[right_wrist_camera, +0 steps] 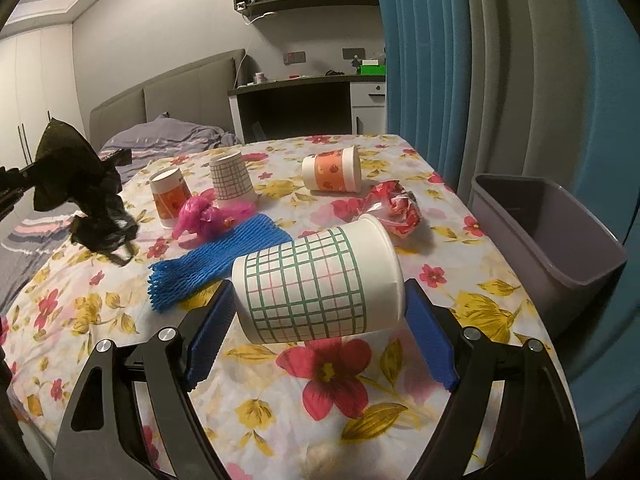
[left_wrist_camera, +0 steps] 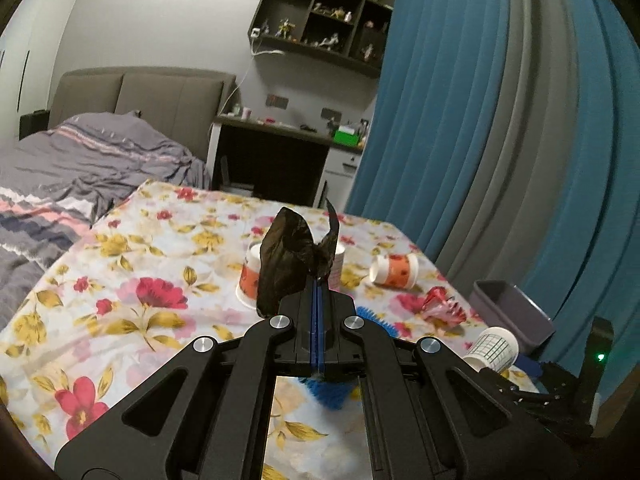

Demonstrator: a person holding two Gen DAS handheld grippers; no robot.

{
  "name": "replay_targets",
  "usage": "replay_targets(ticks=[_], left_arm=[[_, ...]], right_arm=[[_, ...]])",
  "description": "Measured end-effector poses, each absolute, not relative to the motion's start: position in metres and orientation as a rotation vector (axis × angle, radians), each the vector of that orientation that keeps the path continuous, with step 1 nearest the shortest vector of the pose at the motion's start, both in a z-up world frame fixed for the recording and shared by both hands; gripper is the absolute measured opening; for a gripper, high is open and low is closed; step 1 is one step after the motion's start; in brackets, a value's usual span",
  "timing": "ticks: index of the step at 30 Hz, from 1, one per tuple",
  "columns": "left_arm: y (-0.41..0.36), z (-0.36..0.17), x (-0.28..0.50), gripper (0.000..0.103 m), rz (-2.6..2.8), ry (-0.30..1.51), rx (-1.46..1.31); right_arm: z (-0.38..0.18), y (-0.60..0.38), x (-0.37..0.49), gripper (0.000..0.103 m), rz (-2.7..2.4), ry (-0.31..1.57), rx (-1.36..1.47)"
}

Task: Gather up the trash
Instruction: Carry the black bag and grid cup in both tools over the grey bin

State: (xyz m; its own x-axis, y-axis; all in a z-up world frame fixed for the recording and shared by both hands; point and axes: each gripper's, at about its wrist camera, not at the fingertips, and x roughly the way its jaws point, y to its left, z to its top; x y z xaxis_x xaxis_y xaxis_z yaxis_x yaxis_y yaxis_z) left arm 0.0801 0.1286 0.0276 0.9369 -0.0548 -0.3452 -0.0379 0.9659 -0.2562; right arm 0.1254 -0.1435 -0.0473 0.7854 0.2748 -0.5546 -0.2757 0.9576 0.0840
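My left gripper (left_wrist_camera: 318, 280) is shut on a crumpled black plastic bag (left_wrist_camera: 286, 258) and holds it above the table; the bag also shows at the left of the right wrist view (right_wrist_camera: 76, 184). My right gripper (right_wrist_camera: 320, 316) is open around a green-checked paper cup (right_wrist_camera: 316, 284) lying on its side; the pads sit beside its ends. The same cup shows in the left wrist view (left_wrist_camera: 494, 346). A grey bin (right_wrist_camera: 560, 240) stands at the table's right edge, also in the left wrist view (left_wrist_camera: 516, 312).
On the floral tablecloth (right_wrist_camera: 100, 308) lie a blue foam net (right_wrist_camera: 216, 260), a pink bag (right_wrist_camera: 204, 216), a red wrapper (right_wrist_camera: 396, 208), an orange cup on its side (right_wrist_camera: 332, 172) and two upturned cups (right_wrist_camera: 232, 180). Blue curtain (right_wrist_camera: 500, 60) at right, bed (left_wrist_camera: 80, 168) at left.
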Motion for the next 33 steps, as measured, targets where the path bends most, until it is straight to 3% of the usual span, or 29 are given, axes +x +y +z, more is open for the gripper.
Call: replay_targets(ticks=[33], left_arm=[[0.054, 0.040, 0.109, 0.000, -0.232, 0.390, -0.219]], right_arm=[[-0.036, -0.190, 0.123, 0.080, 0.232, 0.560, 0.039]])
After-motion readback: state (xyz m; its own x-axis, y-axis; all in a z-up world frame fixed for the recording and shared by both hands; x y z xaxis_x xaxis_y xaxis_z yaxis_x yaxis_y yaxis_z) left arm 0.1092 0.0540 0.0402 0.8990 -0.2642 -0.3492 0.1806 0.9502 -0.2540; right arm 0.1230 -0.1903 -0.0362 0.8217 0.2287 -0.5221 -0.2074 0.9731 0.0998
